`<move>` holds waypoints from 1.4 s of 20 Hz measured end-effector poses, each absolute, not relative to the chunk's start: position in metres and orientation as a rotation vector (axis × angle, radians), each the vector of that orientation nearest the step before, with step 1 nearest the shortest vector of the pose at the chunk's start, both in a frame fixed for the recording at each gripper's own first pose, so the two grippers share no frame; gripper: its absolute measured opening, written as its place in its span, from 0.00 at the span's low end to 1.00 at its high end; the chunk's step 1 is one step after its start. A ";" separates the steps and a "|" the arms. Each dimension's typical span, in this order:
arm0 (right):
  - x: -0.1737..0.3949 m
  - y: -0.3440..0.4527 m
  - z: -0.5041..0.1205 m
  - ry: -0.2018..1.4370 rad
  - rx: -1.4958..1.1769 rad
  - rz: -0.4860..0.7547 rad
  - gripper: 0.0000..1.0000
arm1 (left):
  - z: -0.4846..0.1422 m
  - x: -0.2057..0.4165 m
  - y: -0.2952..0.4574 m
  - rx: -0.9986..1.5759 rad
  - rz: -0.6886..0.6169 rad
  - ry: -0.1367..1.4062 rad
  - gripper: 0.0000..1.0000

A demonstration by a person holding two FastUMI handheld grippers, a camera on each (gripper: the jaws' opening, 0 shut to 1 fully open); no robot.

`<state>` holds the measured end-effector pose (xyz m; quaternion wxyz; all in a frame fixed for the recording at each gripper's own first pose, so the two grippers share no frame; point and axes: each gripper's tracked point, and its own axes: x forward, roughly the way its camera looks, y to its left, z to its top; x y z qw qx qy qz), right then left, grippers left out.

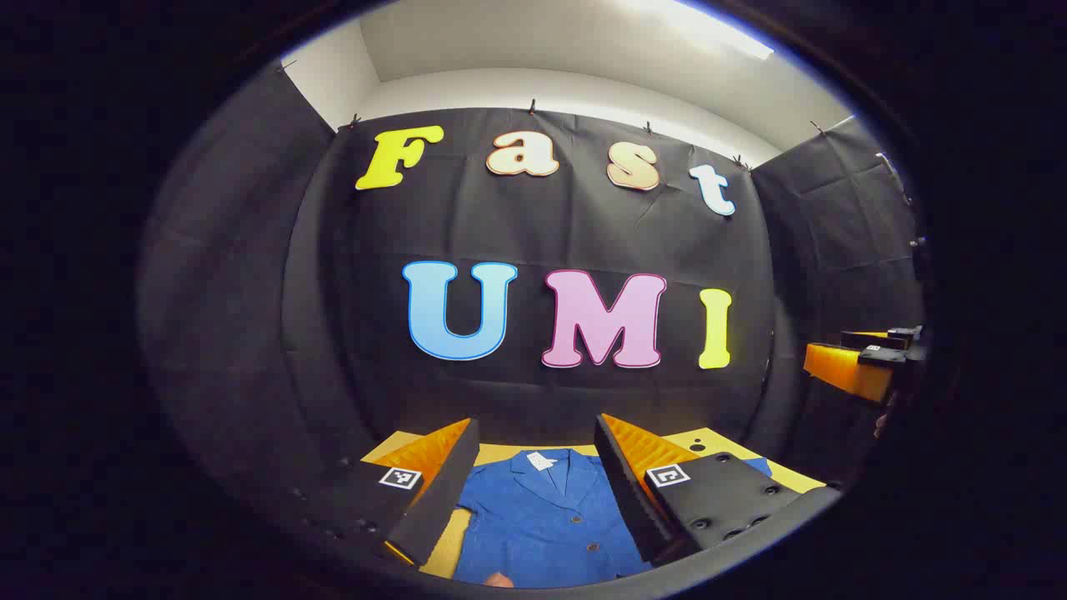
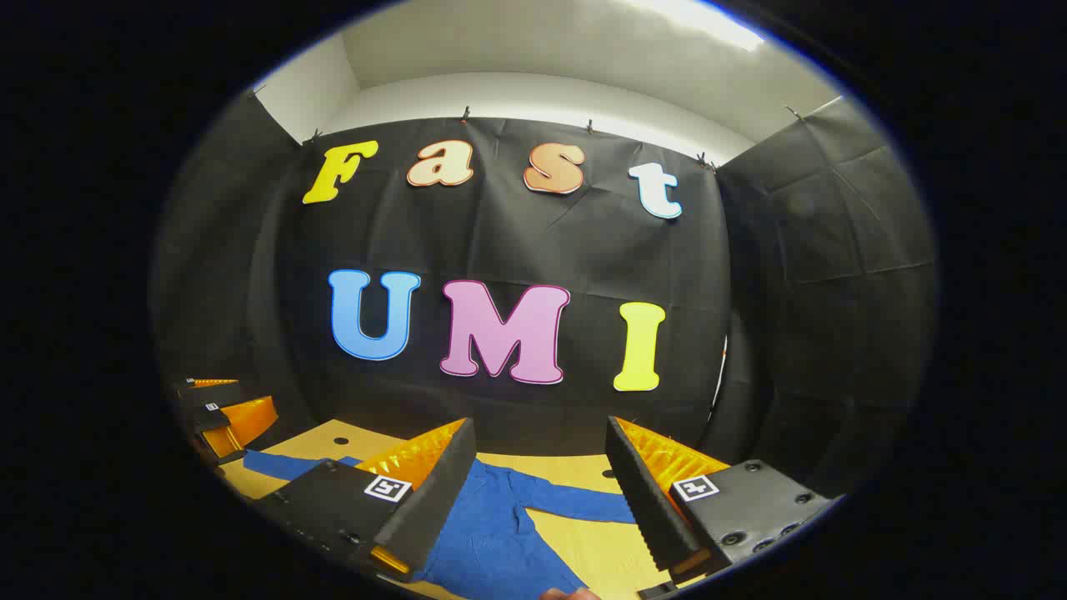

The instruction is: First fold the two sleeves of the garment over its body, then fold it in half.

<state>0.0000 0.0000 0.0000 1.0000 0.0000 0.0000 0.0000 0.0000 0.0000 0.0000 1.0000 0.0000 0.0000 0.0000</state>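
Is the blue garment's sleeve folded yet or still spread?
Spread. In the right gripper view the blue garment lies flat on the table, its sleeve stretched sideways off the body.

Blue garment, a buttoned jacket with a notched collar, lying flat and face-up on the yellowish table before you. In your left gripper view its collar points toward the far wall, a white tag sits inside the neck, and two dark buttons run down the closed front. In your right gripper view one long sleeve stretches straight out sideways from the body across the bare tabletop, and the opposite sleeve reaches out the other way. Both sleeves lie unfolded, clear of the body, and the body itself is spread open at full length.
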 end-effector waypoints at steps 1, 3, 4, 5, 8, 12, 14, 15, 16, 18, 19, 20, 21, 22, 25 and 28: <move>0.001 -0.001 -0.002 0.006 -0.001 -0.003 0.98 | -0.001 0.000 0.000 0.004 -0.001 -0.001 0.80; 0.003 -0.003 -0.008 0.020 0.002 -0.009 0.98 | -0.001 0.002 0.000 0.005 -0.003 -0.001 0.80; 0.005 -0.004 -0.009 0.025 0.005 -0.012 0.98 | -0.001 0.002 0.000 0.002 -0.004 0.000 0.80; 0.006 -0.005 -0.010 0.029 0.010 -0.016 0.98 | -0.003 0.004 0.000 -0.002 -0.004 0.002 0.81; 0.006 -0.010 -0.014 0.031 0.013 -0.029 0.98 | -0.002 0.004 -0.001 -0.010 -0.007 0.006 0.80; 0.006 -0.019 -0.022 0.046 0.006 -0.054 0.98 | 0.000 0.005 0.001 -0.002 -0.011 -0.001 0.80; 0.007 -0.026 -0.023 0.046 -0.001 -0.070 0.98 | 0.001 0.005 0.001 -0.005 -0.012 -0.005 0.80; 0.007 -0.031 -0.023 0.041 -0.007 -0.081 0.92 | 0.000 0.005 0.002 -0.009 -0.011 -0.004 0.80; 0.009 -0.036 -0.024 0.040 -0.012 -0.093 0.98 | 0.000 0.004 0.003 -0.011 -0.010 -0.003 0.81; 0.011 -0.047 -0.025 0.042 -0.009 -0.120 0.98 | -0.002 0.003 0.006 -0.010 -0.005 0.001 0.81; 0.012 -0.053 -0.025 0.042 -0.002 -0.136 0.98 | -0.003 0.001 0.008 -0.008 -0.002 0.001 0.80; 0.012 -0.058 -0.025 0.043 0.002 -0.149 0.92 | -0.002 -0.001 0.010 -0.006 0.000 0.001 0.80; 0.012 -0.063 -0.025 0.041 0.007 -0.163 0.92 | -0.003 -0.002 0.013 -0.004 0.002 0.001 0.80; 0.012 -0.066 -0.025 0.040 0.009 -0.173 0.92 | -0.002 -0.003 0.015 -0.004 0.006 0.001 0.80; 0.014 -0.072 -0.027 0.038 -0.001 -0.190 0.98 | -0.002 -0.005 0.020 -0.007 0.012 0.000 0.81; 0.018 -0.079 -0.029 0.040 -0.008 -0.203 0.92 | 0.000 -0.008 0.026 -0.003 0.020 -0.005 0.80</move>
